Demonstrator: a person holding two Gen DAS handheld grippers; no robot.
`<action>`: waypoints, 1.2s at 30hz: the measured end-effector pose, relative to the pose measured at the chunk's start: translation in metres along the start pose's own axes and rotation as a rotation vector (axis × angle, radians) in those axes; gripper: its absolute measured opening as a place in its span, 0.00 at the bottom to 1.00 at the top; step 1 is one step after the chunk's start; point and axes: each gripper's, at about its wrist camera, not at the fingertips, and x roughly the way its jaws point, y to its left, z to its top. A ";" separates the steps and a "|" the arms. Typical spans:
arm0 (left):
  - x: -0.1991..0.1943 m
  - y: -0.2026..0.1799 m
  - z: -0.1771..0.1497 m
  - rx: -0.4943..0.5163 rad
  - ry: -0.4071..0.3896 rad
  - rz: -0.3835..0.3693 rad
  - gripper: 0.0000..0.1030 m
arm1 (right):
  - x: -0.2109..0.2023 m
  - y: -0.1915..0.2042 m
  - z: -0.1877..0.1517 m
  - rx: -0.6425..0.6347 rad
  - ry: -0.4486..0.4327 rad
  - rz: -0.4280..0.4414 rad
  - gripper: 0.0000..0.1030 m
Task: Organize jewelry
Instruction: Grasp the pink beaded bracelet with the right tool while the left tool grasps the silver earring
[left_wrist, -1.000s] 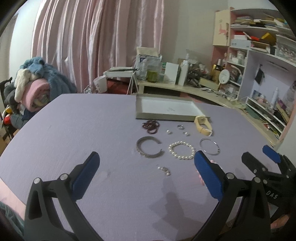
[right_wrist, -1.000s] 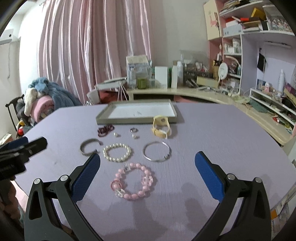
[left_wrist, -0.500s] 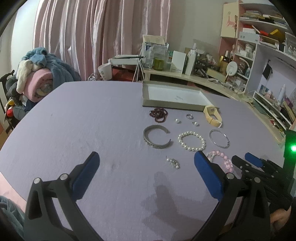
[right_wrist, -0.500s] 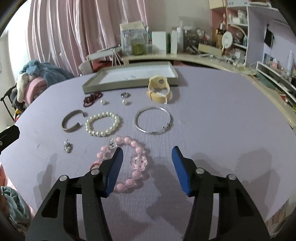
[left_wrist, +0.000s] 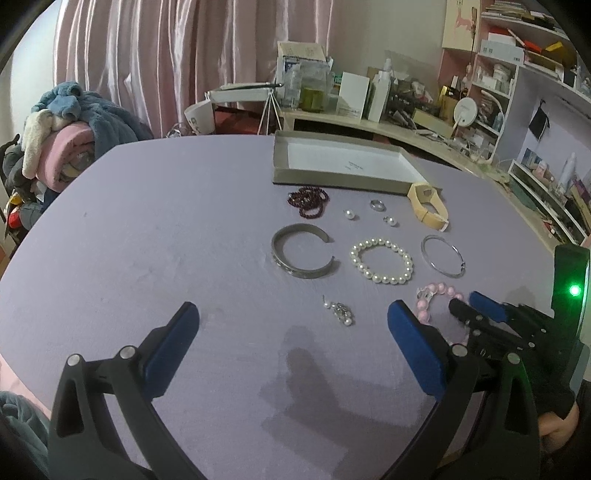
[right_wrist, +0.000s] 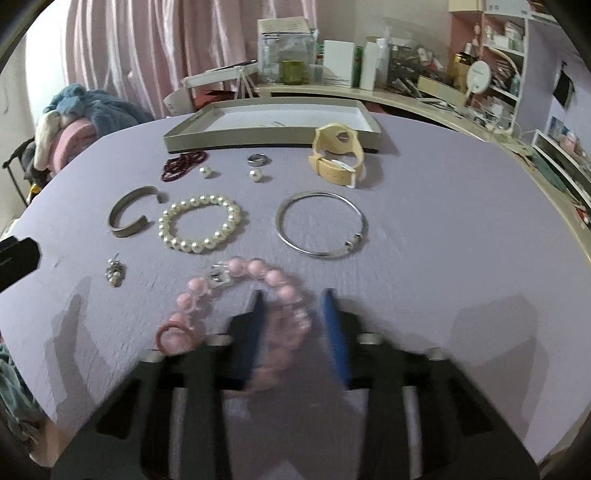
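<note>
Pink glass-bead bracelet on purple counter; right gripper jaws closing astride its near beads. Light, floppy, slippery: pinch one strand. Left gripper jaws wide, empty

I count one shallow tray, one watch, one ring and two loose pearls. Five bracelets: garnet bead, silver cuff, pearl, thin bangle, pink bead. One small charm cluster.
</note>
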 end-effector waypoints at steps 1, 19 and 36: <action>0.003 -0.002 0.001 0.003 0.008 -0.009 0.98 | 0.000 -0.001 0.001 0.000 0.004 0.004 0.23; 0.069 -0.037 -0.003 0.090 0.152 -0.029 0.53 | -0.013 -0.041 0.002 0.143 -0.018 0.044 0.23; 0.039 -0.043 0.016 0.112 0.065 -0.180 0.07 | -0.047 -0.041 0.030 0.120 -0.118 0.155 0.23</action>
